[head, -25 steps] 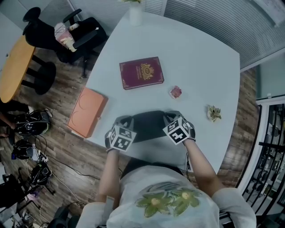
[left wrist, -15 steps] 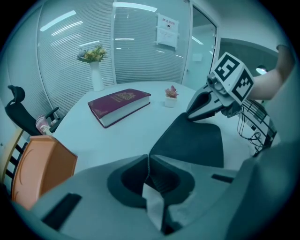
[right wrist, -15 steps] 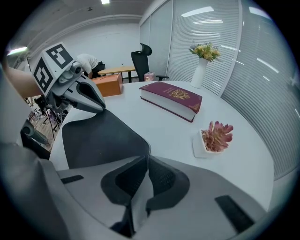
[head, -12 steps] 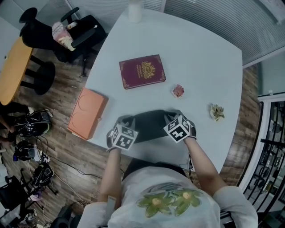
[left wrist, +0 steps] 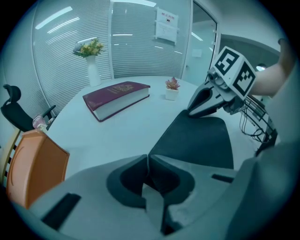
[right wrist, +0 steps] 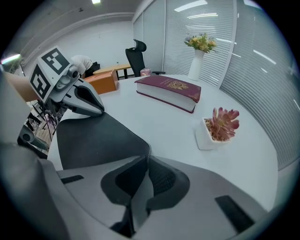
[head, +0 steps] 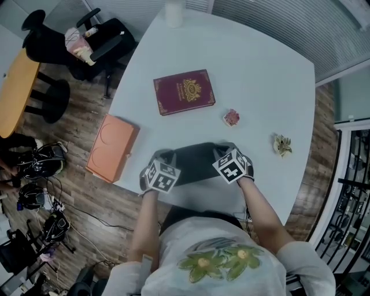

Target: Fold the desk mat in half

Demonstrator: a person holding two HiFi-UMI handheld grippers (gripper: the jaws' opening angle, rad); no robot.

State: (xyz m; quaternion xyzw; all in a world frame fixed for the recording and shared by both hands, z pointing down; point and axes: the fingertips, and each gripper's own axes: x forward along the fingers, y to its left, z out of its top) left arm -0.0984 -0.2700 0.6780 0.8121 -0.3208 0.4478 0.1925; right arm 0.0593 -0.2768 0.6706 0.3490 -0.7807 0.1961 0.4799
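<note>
The dark desk mat (head: 194, 163) lies flat near the table's front edge, also seen in the left gripper view (left wrist: 199, 140) and the right gripper view (right wrist: 91, 138). My left gripper (head: 162, 157) is shut on its far left corner, and the mat's corner runs right into the closed jaws (left wrist: 149, 159). My right gripper (head: 222, 152) is shut on the far right corner (right wrist: 148, 157). Each gripper shows in the other's view, the right one (left wrist: 191, 112) and the left one (right wrist: 100, 112), both with their tips down on the mat.
A maroon book (head: 184, 92) lies beyond the mat. A small pink potted plant (head: 231, 118) and a dried flower piece (head: 282, 145) sit to the right. A white vase (head: 174, 13) stands at the far edge. An orange case (head: 111, 147) sits off the table's left side.
</note>
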